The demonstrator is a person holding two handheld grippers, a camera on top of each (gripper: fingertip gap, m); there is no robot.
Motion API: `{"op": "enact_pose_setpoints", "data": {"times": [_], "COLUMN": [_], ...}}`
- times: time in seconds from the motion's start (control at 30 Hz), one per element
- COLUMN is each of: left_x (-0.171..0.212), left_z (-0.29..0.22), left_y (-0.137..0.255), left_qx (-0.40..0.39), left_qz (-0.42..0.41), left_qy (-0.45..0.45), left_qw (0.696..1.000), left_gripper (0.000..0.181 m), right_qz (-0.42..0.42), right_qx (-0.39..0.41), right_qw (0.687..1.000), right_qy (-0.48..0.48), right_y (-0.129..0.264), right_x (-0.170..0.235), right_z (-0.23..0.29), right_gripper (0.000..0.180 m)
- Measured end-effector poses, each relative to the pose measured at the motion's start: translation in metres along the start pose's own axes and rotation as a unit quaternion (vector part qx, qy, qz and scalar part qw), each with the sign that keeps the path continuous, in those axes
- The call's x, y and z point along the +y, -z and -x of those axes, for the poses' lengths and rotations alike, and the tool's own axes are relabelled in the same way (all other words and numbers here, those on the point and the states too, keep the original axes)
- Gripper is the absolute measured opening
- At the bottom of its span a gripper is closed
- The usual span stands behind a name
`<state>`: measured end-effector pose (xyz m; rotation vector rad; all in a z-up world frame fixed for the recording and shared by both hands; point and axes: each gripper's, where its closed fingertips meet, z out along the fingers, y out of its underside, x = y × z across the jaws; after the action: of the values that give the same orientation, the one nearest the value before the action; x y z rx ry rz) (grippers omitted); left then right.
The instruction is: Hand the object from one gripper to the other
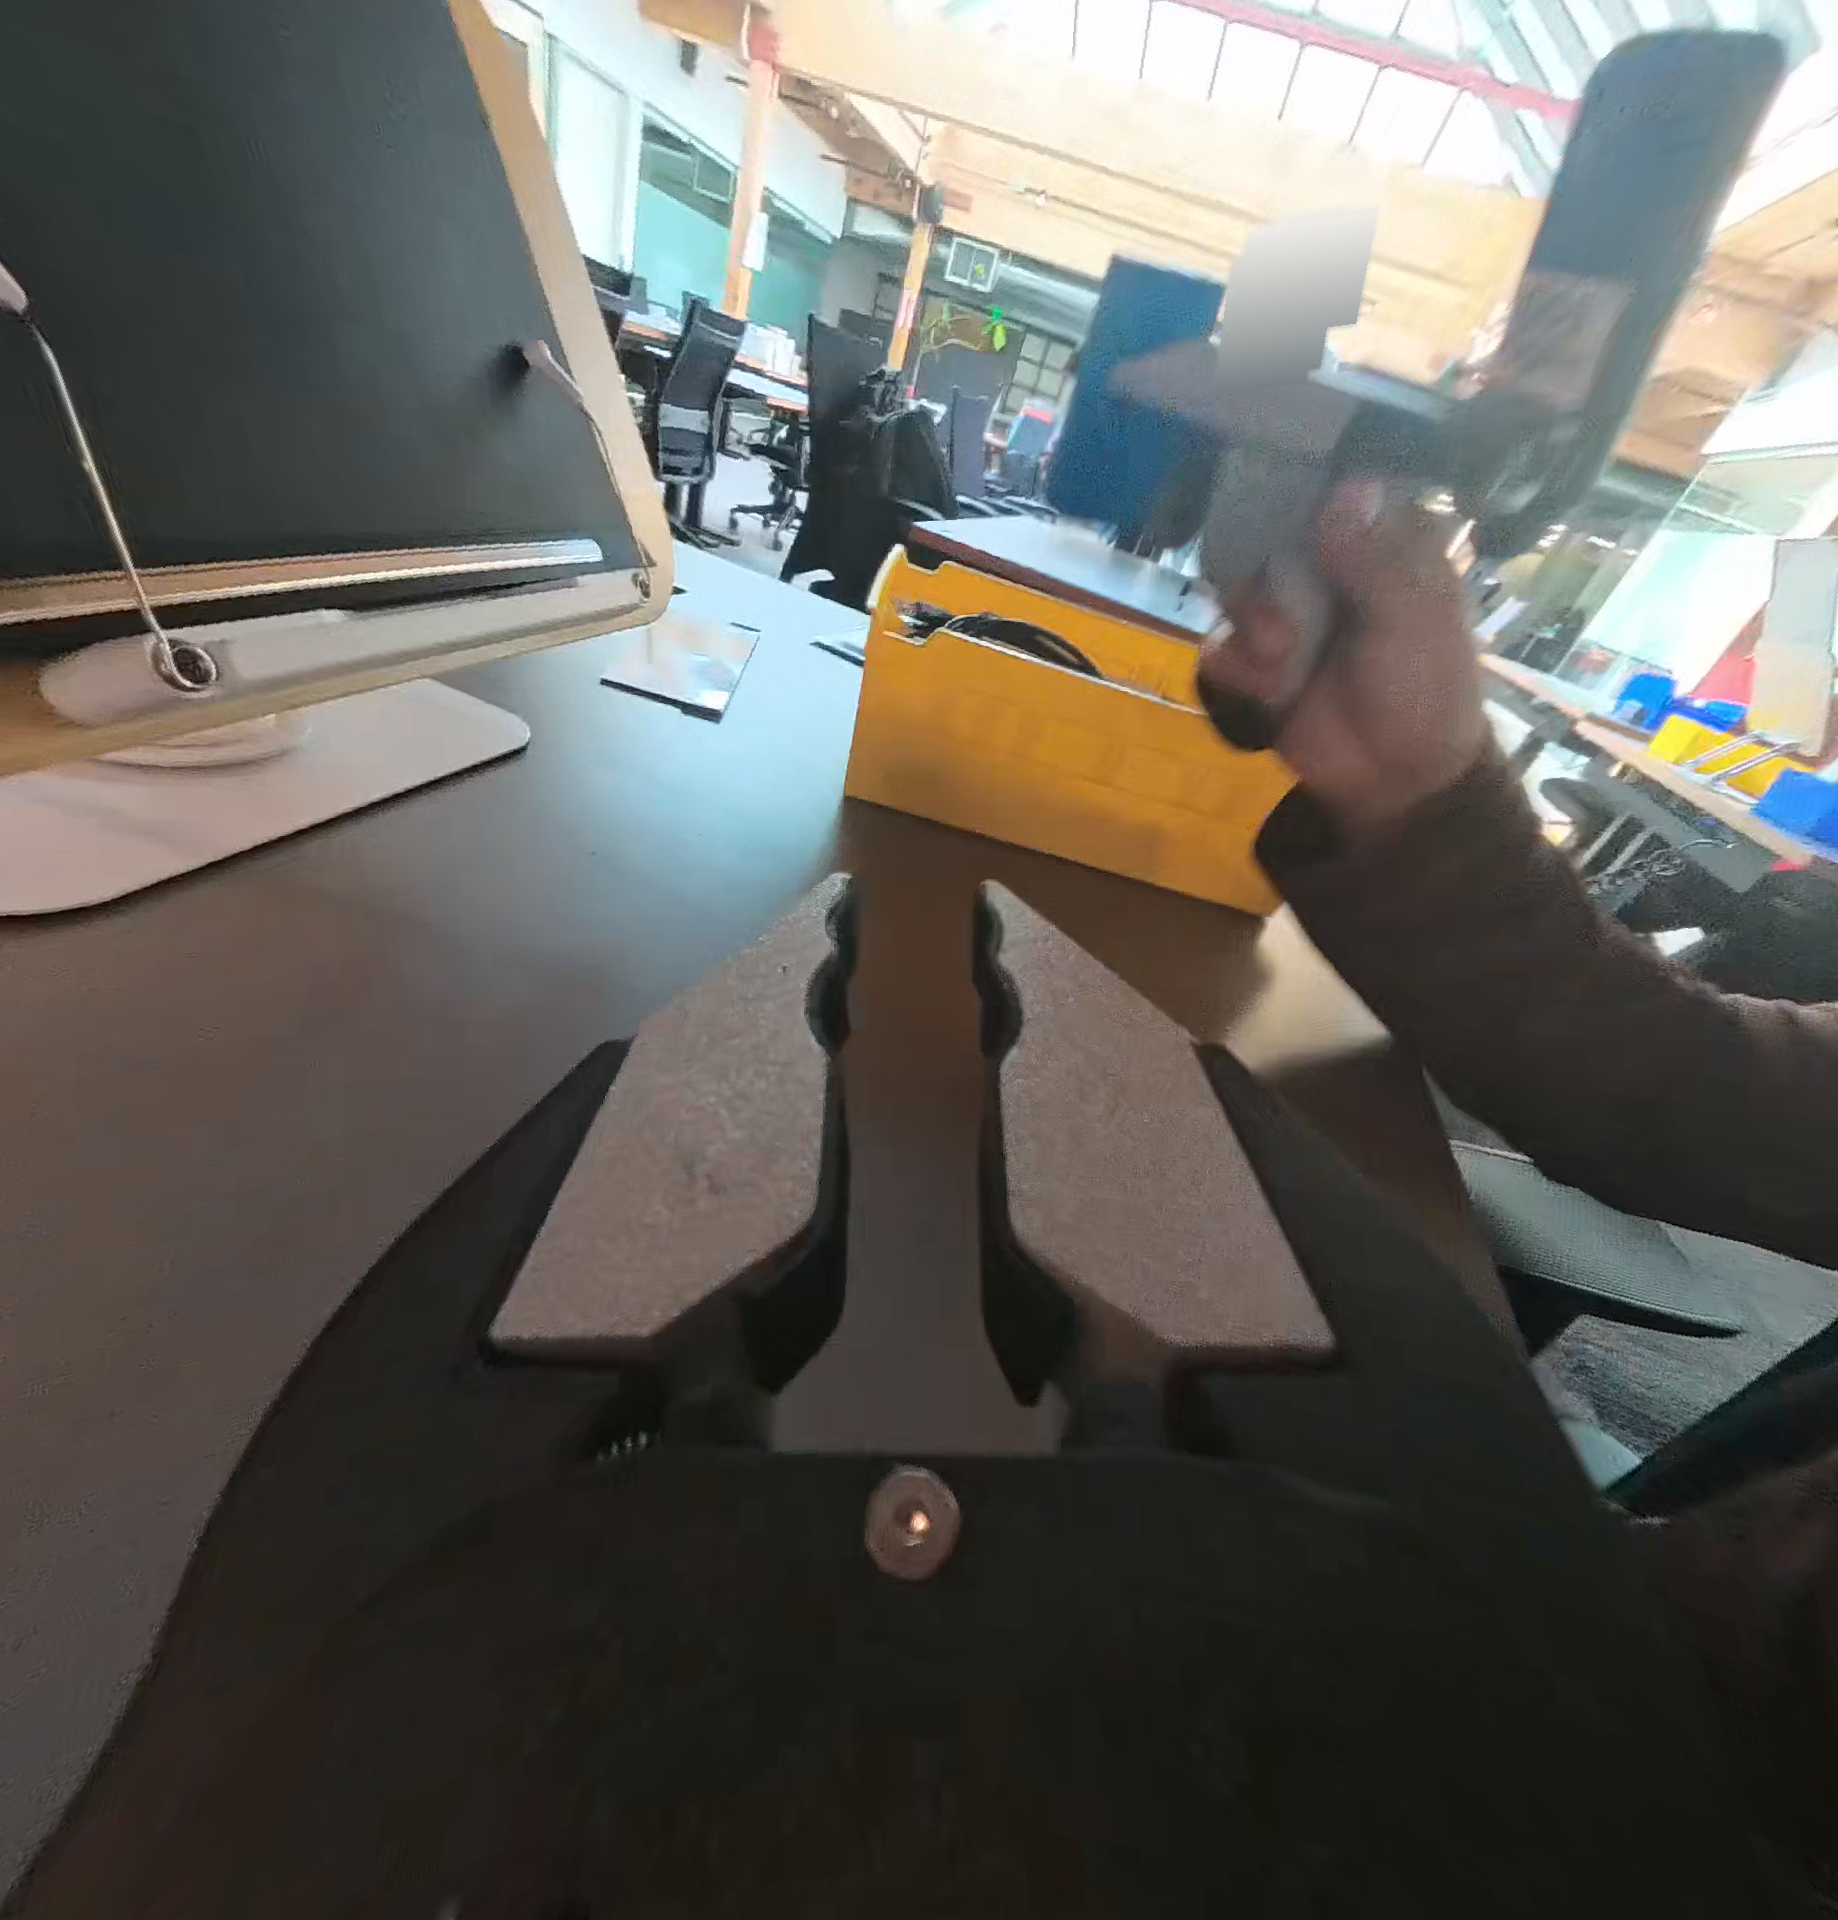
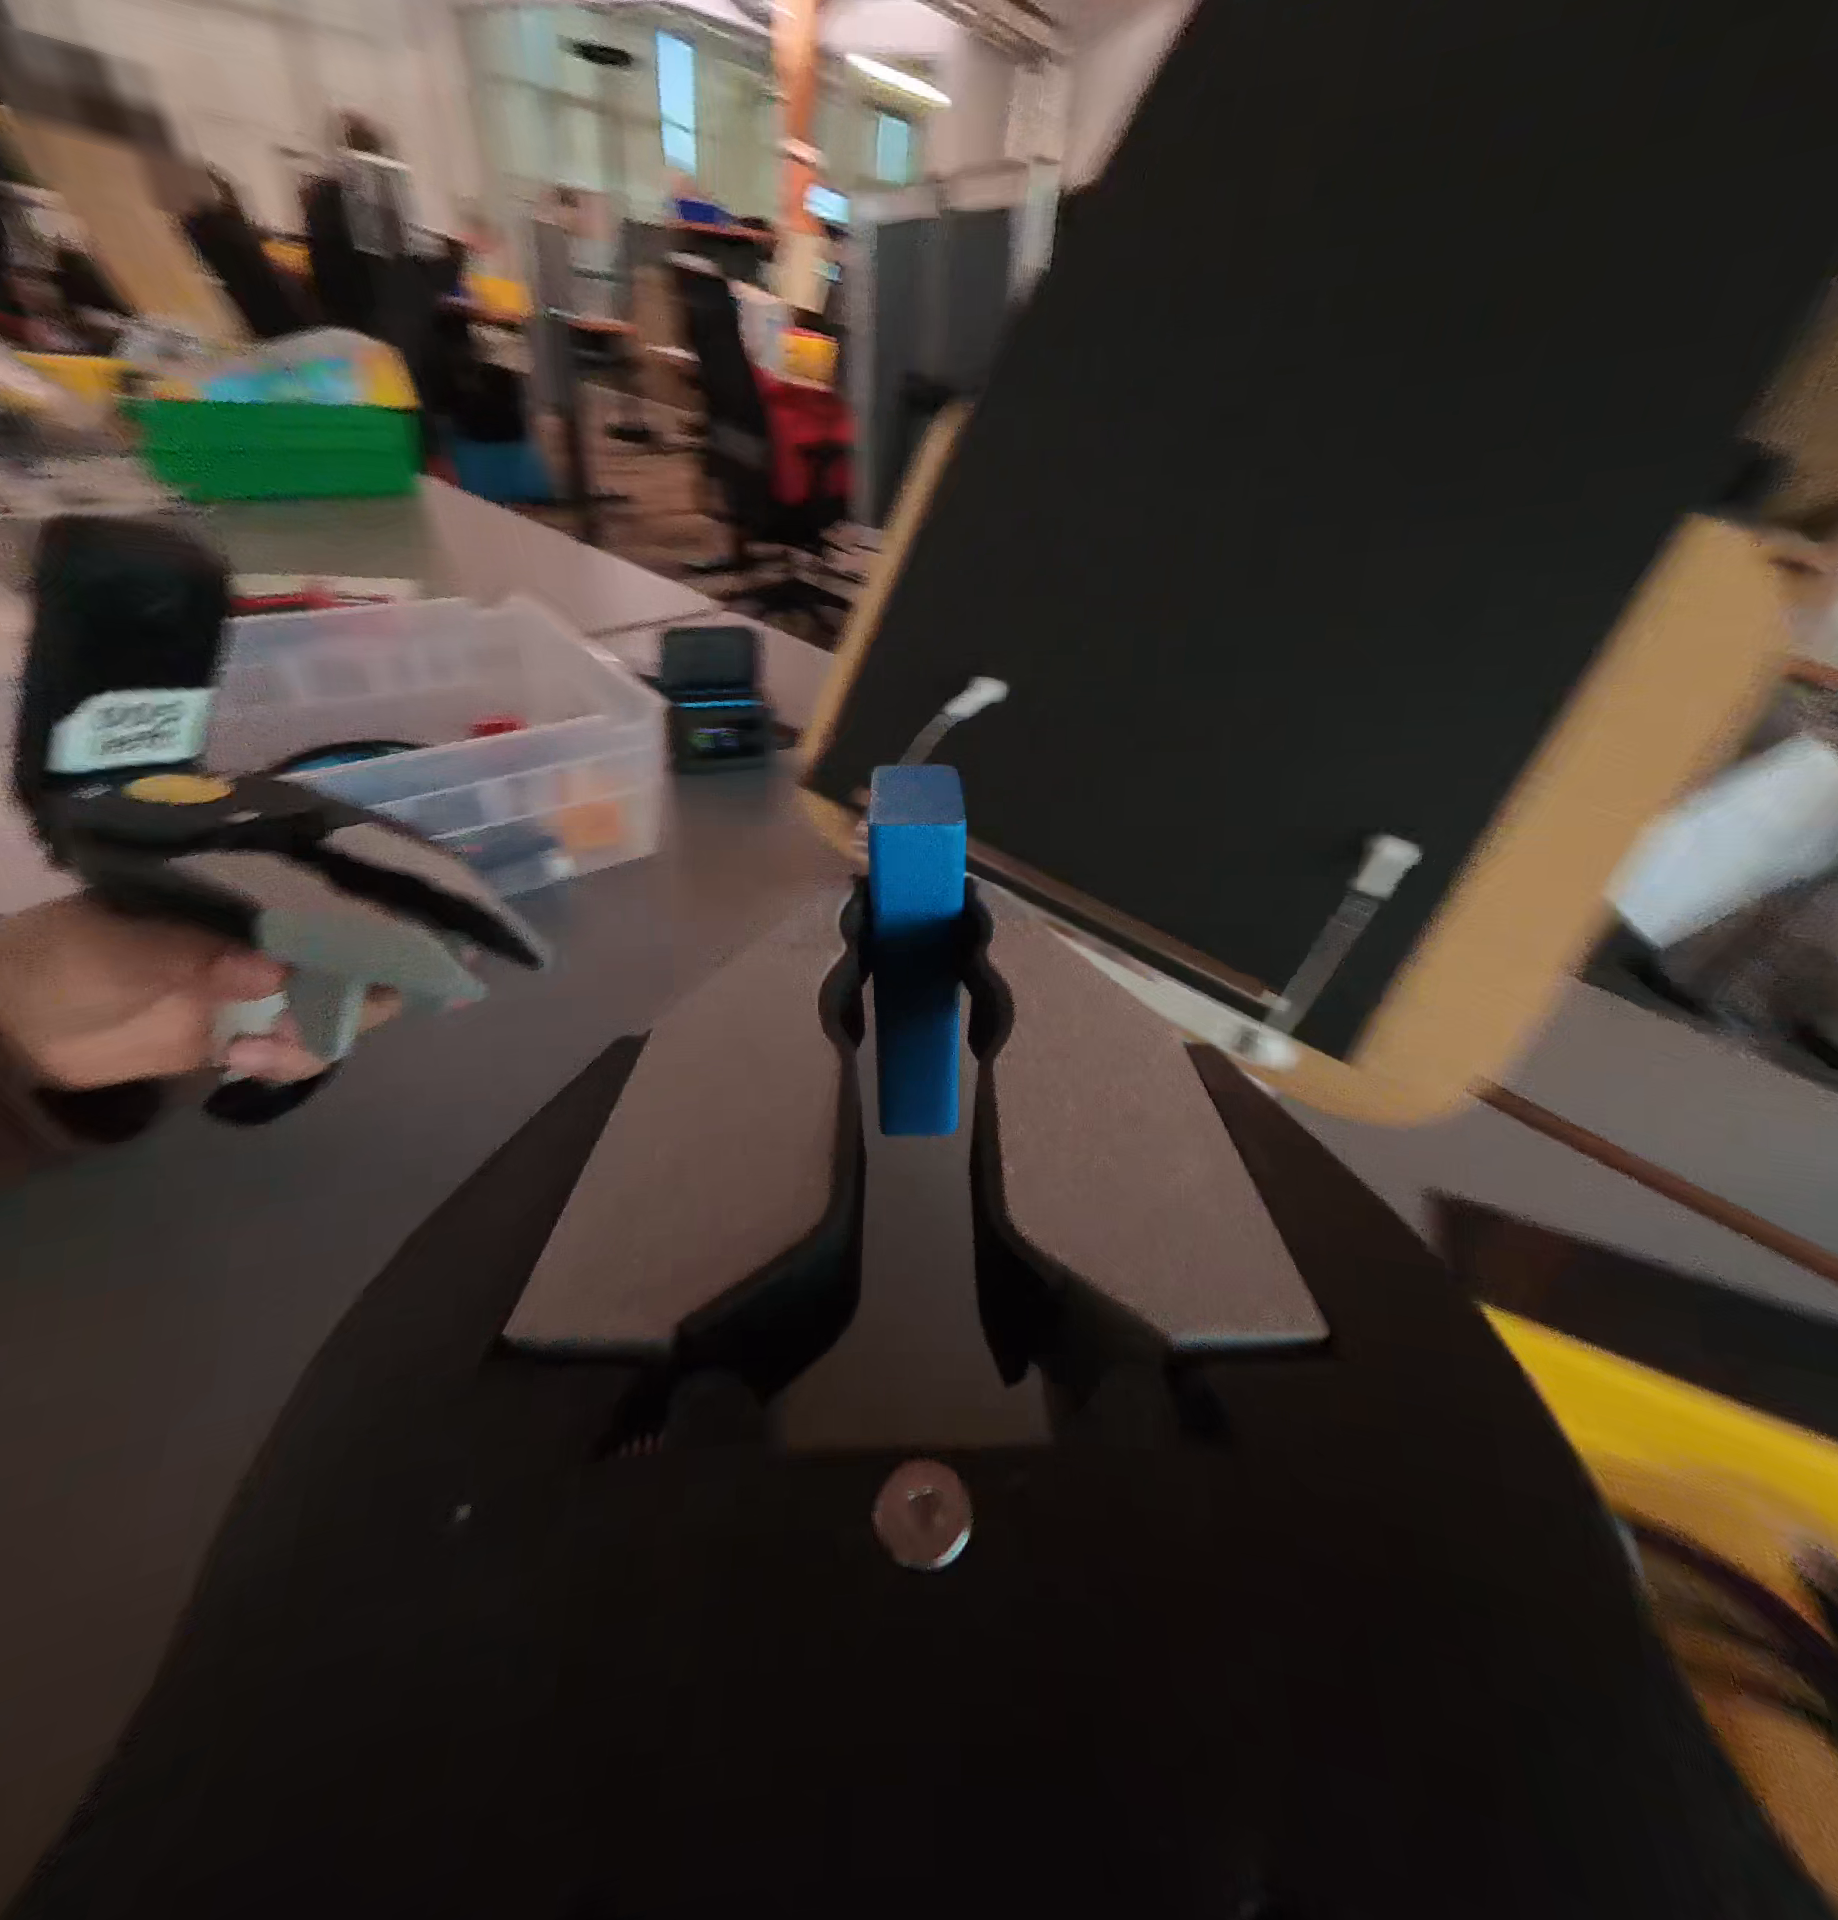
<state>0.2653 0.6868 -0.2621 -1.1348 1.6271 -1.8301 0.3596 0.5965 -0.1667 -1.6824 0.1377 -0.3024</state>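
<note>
- Gripping the blue block (image 2: 916,935), the right gripper (image 2: 916,940) is clenched on its sides; block stands upright between the fingertips, raised above the dark table (image 2: 271,1299).
- Left gripper (image 1: 913,925): jaws parted, nothing between them, above the table near the yellow bin (image 1: 1029,748).
- Monitor (image 1: 271,312) on a stand, to the left.
</note>
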Motion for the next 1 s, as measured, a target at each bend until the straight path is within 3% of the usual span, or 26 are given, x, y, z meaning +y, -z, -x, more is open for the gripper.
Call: {"op": "enact_pose_setpoints", "data": {"times": [0.1, 0.23, 0.33, 0.4, 0.47, 0.6, 0.73, 0.83, 1.0], "left_x": [0.008, 0.011, 0.019, 0.023, 0.029, 0.032, 0.031, 0.028, 0.022], "left_z": [0.005, -0.004, -0.009, -0.009, -0.008, -0.002, 0.001, 0.005, 0.01], "left_y": [-0.002, -0.006, -0.01, -0.012, -0.013, -0.013, -0.013, -0.01, -0.006], "left_qx": [-0.019, -0.001, 0.006, 0.0, -0.007, -0.024, -0.035, -0.051, -0.067], "left_qz": [0.024, 0.029, 0.051, 0.064, 0.076, 0.086, 0.084, 0.077, 0.067], "left_qy": [-0.006, -0.001, -0.014, -0.029, -0.042, -0.063, -0.071, -0.091, -0.099], "left_qw": [1.0, 1.0, 0.999, 0.998, 0.996, 0.994, 0.993, 0.991, 0.991], "left_gripper": [0.015, 0.014, 0.014, 0.014, 0.015, 0.016, 0.013, 0.01, 0.009], "right_qz": [0.062, 0.201, 0.32, 0.385, 0.415, 0.34, 0.264, 0.22, 0.182], "right_qx": [0.097, 0.208, 0.205, 0.194, 0.197, 0.194, 0.058, -0.052, -0.058], "right_qw": [0.993, 0.957, 0.92, 0.893, 0.878, 0.918, 0.962, 0.974, 0.982], "right_qy": [-0.008, -0.038, -0.102, -0.13, -0.133, -0.068, -0.027, -0.014, 0.009], "right_y": [0.042, 0.093, 0.109, 0.11, 0.11, 0.082, 0.024, -0.026, -0.1], "right_x": [-0.009, 0.027, 0.092, 0.131, 0.141, 0.075, 0.026, 0.034, 0.095], "right_z": [-0.054, -0.133, -0.163, -0.17, -0.171, -0.151, -0.061, 0.013, 0.05], "right_gripper": [0.012, 0.012, 0.013, 0.031, 0.029, 0.034, 0.05, 0.056, 0.048]}}
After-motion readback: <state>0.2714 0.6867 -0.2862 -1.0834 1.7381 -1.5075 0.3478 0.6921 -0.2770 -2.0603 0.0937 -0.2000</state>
